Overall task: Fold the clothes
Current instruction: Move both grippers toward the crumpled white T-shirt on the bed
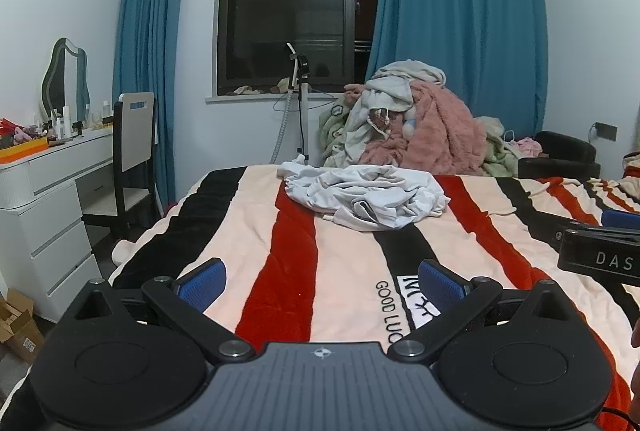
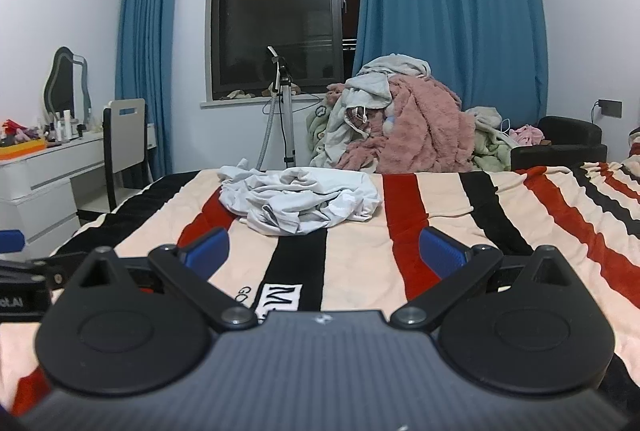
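A crumpled pale blue-white garment (image 1: pixel 366 197) (image 2: pixel 300 201) lies in a heap near the far end of the bed, on a blanket (image 1: pixel 332 271) (image 2: pixel 400 231) striped in cream, red and black. My left gripper (image 1: pixel 322 283) hovers over the near part of the blanket, open, nothing between its blue pads. My right gripper (image 2: pixel 324 251) is likewise open and empty, well short of the garment. The right gripper's body (image 1: pixel 600 255) shows at the right edge of the left wrist view, and the left gripper's body (image 2: pixel 20 283) at the left edge of the right wrist view.
Beyond the bed's far end, a tall pile of clothes and pink and green fleece (image 1: pixel 416 123) (image 2: pixel 400 123) rests against the blue curtains. A garment steamer stand (image 1: pixel 300 103) is under the dark window. A white dresser (image 1: pixel 48 199) and chair (image 1: pixel 132 151) stand left; a black armchair (image 2: pixel 560 143) right.
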Available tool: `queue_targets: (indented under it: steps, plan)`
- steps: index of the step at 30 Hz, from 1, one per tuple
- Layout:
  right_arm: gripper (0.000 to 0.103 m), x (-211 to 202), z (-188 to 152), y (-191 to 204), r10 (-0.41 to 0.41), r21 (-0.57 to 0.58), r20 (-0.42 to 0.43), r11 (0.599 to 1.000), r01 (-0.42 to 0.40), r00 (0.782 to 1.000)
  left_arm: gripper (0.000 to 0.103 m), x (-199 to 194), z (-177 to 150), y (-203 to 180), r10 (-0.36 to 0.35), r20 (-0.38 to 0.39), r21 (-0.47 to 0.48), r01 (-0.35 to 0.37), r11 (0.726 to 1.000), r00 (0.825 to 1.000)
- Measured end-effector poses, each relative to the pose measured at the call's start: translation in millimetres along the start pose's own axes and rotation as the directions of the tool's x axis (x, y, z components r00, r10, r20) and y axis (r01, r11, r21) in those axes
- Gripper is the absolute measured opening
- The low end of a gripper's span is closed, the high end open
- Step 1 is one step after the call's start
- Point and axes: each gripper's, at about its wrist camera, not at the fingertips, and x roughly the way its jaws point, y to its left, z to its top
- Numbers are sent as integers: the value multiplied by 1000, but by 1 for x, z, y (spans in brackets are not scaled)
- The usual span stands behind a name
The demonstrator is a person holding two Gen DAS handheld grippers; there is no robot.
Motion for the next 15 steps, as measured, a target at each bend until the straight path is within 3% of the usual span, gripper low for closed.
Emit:
queue_targets:
  steps: [15]
  plan:
    - [103, 7, -8, 1, 16, 14, -18, 1000, -16, 1000, 103, -1, 7, -11, 8, -18, 0, -8, 1000, 1000]
